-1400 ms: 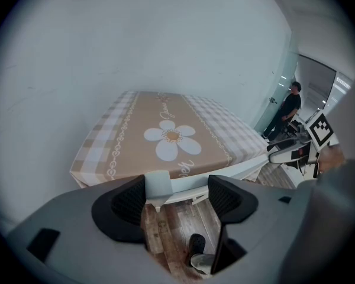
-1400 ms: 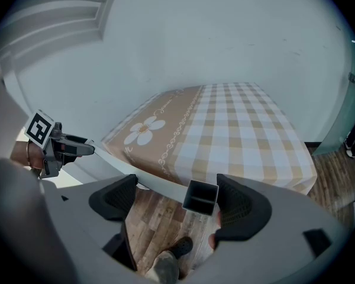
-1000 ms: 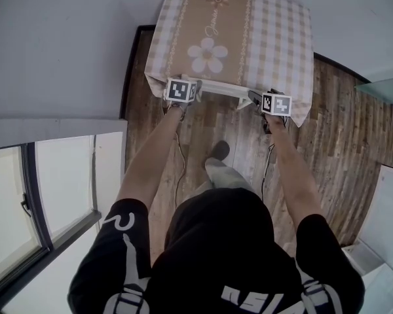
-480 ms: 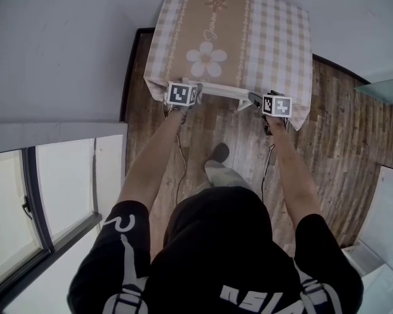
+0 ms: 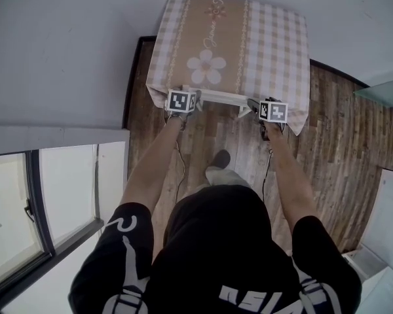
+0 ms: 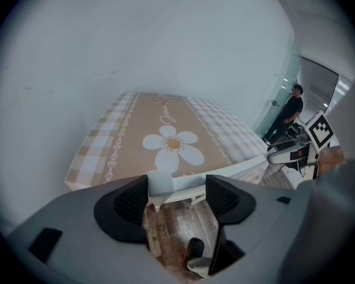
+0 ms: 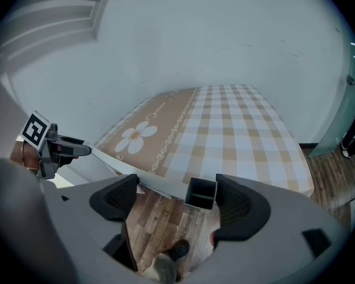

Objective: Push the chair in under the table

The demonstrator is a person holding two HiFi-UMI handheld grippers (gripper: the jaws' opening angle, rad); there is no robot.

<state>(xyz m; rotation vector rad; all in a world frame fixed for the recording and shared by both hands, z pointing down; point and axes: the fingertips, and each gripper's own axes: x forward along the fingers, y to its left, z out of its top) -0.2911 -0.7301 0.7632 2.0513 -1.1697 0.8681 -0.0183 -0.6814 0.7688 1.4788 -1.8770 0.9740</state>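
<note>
The chair (image 5: 217, 97) stands at the near edge of the worktop (image 5: 275, 38), which is draped in a checked cloth with a large flower print. Only the chair's white top rail shows, lying just beside the cloth's hanging edge.

The left claw (image 6: 177, 191) straddles the rail's left corner. Its jaws are spread wide, though they have just been closing a little. The corner post sits against one pad and there is clear space to the other, so nothing is clamped. The right claw (image 7: 176, 197) straddles the other corner the same way, with its jaws apart. The hollow square end of the post sits close by one pad and is not squeezed.

Both claws point steeply down at the rail from the person's outstretched arms. Below, a shoe (image 5: 221, 157) rests on the wooden floor (image 5: 327, 142) behind the chair. A second person (image 6: 291, 108) stands far off (seen only in the left gripper view).
</note>
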